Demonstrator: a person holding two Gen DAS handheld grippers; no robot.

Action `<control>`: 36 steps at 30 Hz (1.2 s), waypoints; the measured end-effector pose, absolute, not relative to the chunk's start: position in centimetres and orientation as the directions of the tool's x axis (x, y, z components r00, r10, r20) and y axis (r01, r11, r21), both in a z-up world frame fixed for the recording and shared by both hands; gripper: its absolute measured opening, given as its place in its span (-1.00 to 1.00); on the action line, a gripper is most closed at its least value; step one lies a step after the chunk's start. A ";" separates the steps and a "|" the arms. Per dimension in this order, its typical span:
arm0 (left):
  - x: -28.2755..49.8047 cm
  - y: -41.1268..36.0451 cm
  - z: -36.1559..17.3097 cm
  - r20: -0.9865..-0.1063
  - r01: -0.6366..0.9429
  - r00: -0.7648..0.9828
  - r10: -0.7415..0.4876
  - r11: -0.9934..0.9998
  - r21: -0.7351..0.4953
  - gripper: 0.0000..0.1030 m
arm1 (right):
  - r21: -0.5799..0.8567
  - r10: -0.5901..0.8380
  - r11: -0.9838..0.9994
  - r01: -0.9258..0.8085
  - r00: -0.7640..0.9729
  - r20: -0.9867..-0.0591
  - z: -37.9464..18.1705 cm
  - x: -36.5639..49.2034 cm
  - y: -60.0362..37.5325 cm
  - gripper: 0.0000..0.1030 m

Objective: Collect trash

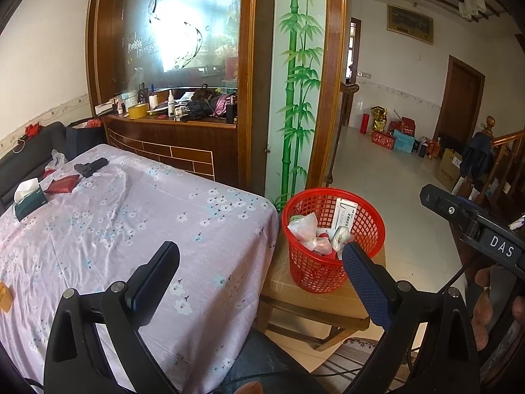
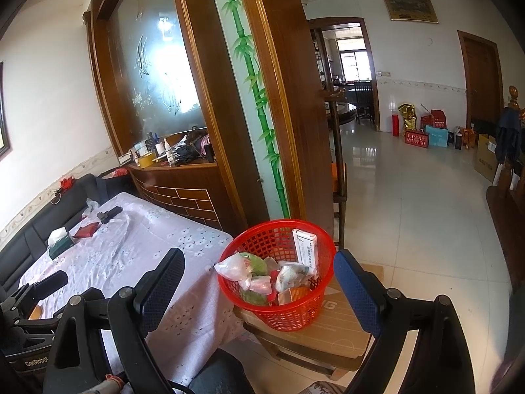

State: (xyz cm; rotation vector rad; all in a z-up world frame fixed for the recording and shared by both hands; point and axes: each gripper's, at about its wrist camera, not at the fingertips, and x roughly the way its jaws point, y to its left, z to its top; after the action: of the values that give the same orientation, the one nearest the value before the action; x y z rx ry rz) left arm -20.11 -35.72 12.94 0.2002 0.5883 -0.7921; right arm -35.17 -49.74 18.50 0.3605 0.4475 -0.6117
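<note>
A red mesh basket (image 1: 331, 239) (image 2: 279, 269) stands on a cardboard-topped wooden stool (image 1: 328, 298) beside the table. It holds a white box (image 2: 305, 249), plastic bags and several wrappers (image 2: 259, 272). My left gripper (image 1: 259, 272) is open and empty, over the table's near right corner, with the basket just ahead of its right finger. My right gripper (image 2: 259, 282) is open and empty, its jaws spread either side of the basket from the near side. The left gripper also shows at the left edge of the right wrist view (image 2: 32, 289).
The table (image 1: 131, 216) has a floral lilac cloth. At its far end lie a tissue box (image 1: 29, 197), a red packet (image 1: 62, 184) and a black object (image 1: 90, 165). A wooden cabinet (image 1: 170, 138) with clutter stands behind. Tiled floor (image 2: 410, 213) opens right.
</note>
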 end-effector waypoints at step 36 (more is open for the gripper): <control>-19.8 -35.2 13.0 -0.565 0.704 0.572 -0.595 0.710 -0.034 0.92 | 0.188 -0.467 0.765 0.616 0.731 -0.497 18.8 -35.6 -49.8 0.84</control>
State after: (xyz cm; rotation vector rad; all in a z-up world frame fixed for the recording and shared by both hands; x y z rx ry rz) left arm -19.78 -35.24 12.97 0.2030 0.5825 -0.7673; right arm -35.59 -49.83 18.82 0.3559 0.4447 -0.6096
